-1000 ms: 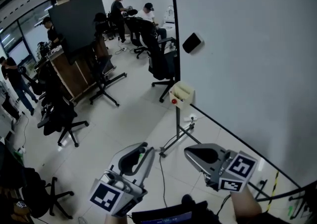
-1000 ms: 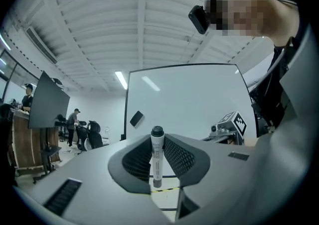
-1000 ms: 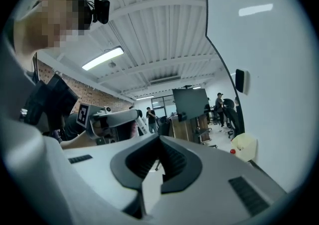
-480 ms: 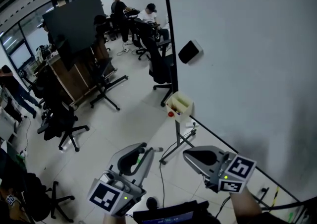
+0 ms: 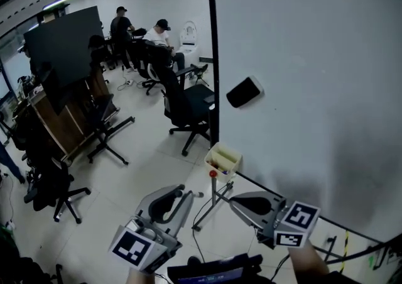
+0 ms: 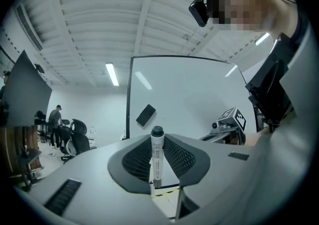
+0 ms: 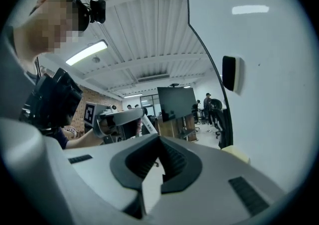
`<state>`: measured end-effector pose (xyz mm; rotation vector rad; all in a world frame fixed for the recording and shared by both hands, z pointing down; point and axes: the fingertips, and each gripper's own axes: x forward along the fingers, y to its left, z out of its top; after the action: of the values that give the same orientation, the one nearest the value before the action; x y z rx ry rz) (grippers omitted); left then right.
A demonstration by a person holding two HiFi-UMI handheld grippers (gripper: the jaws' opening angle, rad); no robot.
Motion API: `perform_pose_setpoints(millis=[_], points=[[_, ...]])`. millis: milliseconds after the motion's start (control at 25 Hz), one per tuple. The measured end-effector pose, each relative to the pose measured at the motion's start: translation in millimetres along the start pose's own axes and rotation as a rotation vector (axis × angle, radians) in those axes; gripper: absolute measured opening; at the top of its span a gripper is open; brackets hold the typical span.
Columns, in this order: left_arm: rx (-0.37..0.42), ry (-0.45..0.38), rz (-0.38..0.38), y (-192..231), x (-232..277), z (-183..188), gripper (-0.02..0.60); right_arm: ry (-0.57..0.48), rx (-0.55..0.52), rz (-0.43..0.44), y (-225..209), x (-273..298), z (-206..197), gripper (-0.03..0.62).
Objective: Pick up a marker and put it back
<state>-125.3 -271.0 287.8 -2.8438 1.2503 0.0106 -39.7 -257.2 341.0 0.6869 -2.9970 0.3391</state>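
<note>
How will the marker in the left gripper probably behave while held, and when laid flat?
The marker looks like a stiff, straight plastic tube, so it should not bend. Its body is round and smooth, so it may slip in the left gripper under a light squeeze, and would probably roll when laid flat.

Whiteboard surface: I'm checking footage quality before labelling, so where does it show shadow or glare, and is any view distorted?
Head view: the whiteboard is evenly lit, with a soft grey shadow low at its right. Left gripper view: two pale glare streaks on it. Right gripper view: one bright reflected light bar up high, and the board's black edge bows with fisheye distortion.
</note>
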Motion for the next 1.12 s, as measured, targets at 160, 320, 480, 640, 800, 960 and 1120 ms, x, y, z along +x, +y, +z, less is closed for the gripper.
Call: perform_pose_setpoints(millis=[160, 320, 480, 640, 800, 960, 1120], points=[[-0.003, -0.011, -0.091, 42.7, 10.8, -0.4, 0.072, 0.007, -0.001, -0.073, -14.3, 34.7, 8.5, 0.015], [-0.025, -0.026, -0.159, 82.6, 14.0, -6.3, 0.072, -0.002, -0.004, -0.162, -26.0, 66.7, 11.1, 0.015], [-0.048, -0.044, -0.226, 101.0, 24.3, -10.4, 0.072, 0.034, 0.001, -0.231, -32.7, 80.2, 6.6, 0.015], [-0.051, -0.051, -0.276, 108.1, 43.2, -11.6, 0.072, 0.005, 0.017, -0.294, -45.2, 85.6, 12.6, 0.015], [-0.063, -0.052, -0.295, 112.3, 67.1, -14.5, 0.072, 0.002, 0.021, -0.314, -62.5, 86.4, 13.4, 0.015], [-0.064, -0.05, -0.278, 119.5, 100.1, -21.7, 0.072, 0.014, 0.05, -0.307, -86.9, 82.7, 7.4, 0.015], [-0.05, -0.023, -0.255, 121.4, 137.9, -37.2, 0.072, 0.015, 0.079, -0.297, -116.9, 77.3, 3.3, 0.017]])
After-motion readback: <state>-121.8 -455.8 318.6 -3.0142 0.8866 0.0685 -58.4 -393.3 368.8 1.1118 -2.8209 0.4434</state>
